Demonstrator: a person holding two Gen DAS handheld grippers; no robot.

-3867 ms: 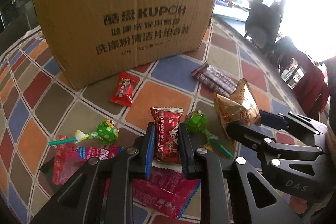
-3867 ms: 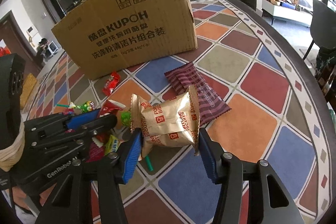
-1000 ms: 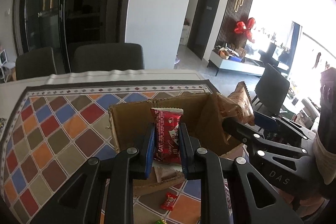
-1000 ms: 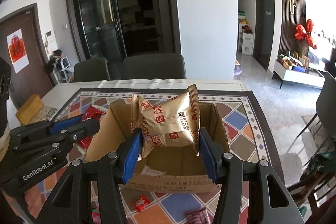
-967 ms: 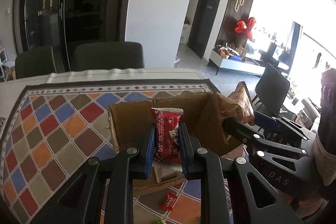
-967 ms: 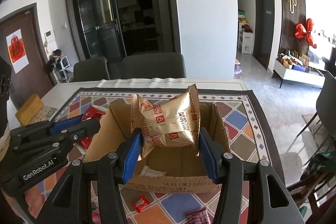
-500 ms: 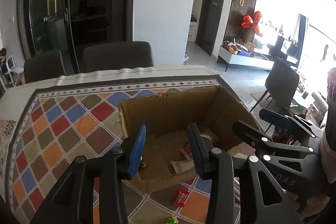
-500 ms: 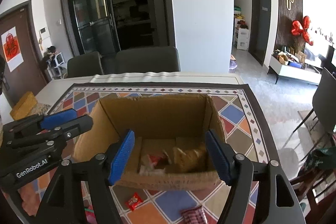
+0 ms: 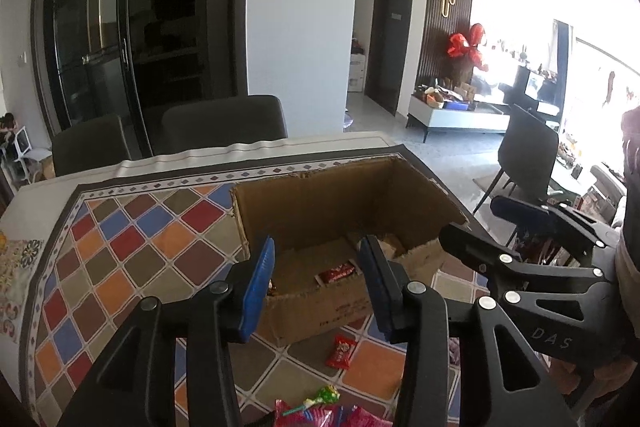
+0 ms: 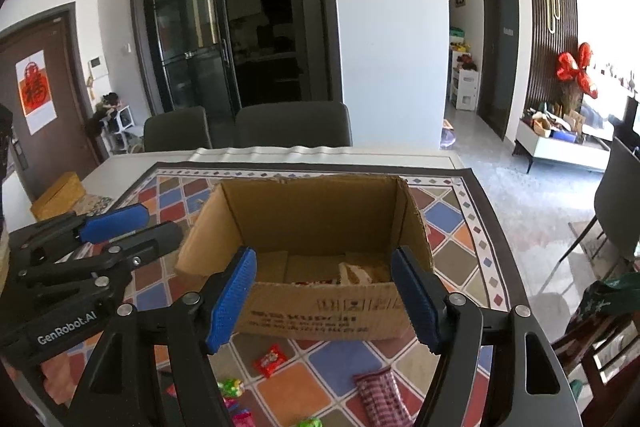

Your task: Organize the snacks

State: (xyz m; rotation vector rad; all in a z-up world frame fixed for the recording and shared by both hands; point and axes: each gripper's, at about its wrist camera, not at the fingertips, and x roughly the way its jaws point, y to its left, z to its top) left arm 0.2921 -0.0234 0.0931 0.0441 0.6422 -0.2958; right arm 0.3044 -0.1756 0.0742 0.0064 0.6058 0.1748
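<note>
Snacks [image 9: 335, 273] now in box [image 9: 344, 203] | both tongs emptied, left [image 9: 318, 267] opening

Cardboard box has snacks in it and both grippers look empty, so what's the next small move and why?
Probably lower the right gripper toward the small red packet on the table in front of the cardboard box. Nothing sits between its jaws, and that packet, a striped pack and lollipops remain outside.

"GenRobot.AI" stands in white on the black body of the left gripper [image 10: 128, 227] in the right wrist view. "DAS" is embossed on the right gripper [image 9: 472, 223] in the left wrist view. Print on the cardboard box [image 10: 320, 319] is too blurred to read.
</note>
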